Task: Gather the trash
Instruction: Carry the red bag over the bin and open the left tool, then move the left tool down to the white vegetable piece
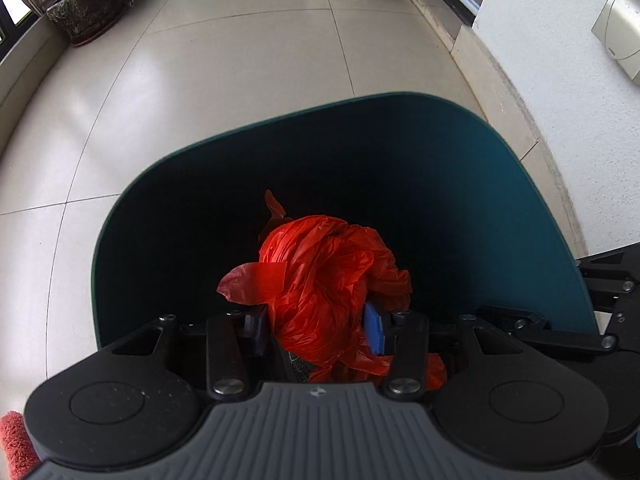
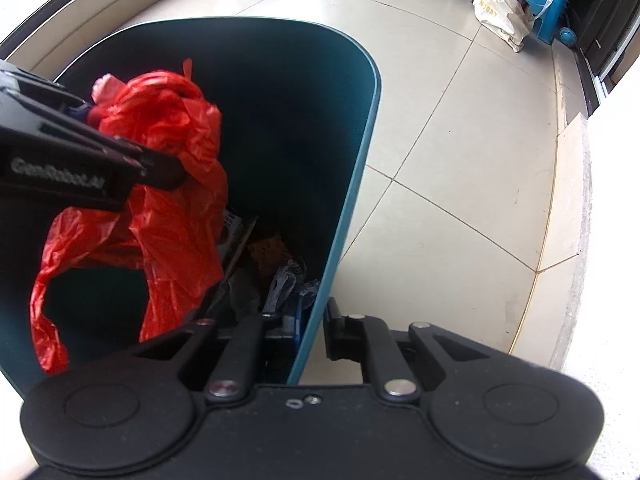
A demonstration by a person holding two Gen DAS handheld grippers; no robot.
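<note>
Here the left gripper [image 1: 318, 330] is clamped on a crumpled red plastic bag [image 1: 320, 276], its blue pads pressing the bundle from both sides; the bag hangs over the open mouth of the teal bin [image 1: 500, 200], above the dark interior. Seen from the right wrist, the bag's long axis runs roughly up and down: a knotted bunch at the top beside the left gripper's fingers [image 2: 160, 168], loose tails trailing downward into the bin (one strip loops out towards the near wall). The right gripper [image 2: 316, 334] is closed on the bin's rim, one finger inside and one outside the thin wall; mixed scraps of paper and wrappers [image 2: 280, 272] lie at the bottom. The bin stands on a pale tiled floor [image 1: 240, 80].
</note>
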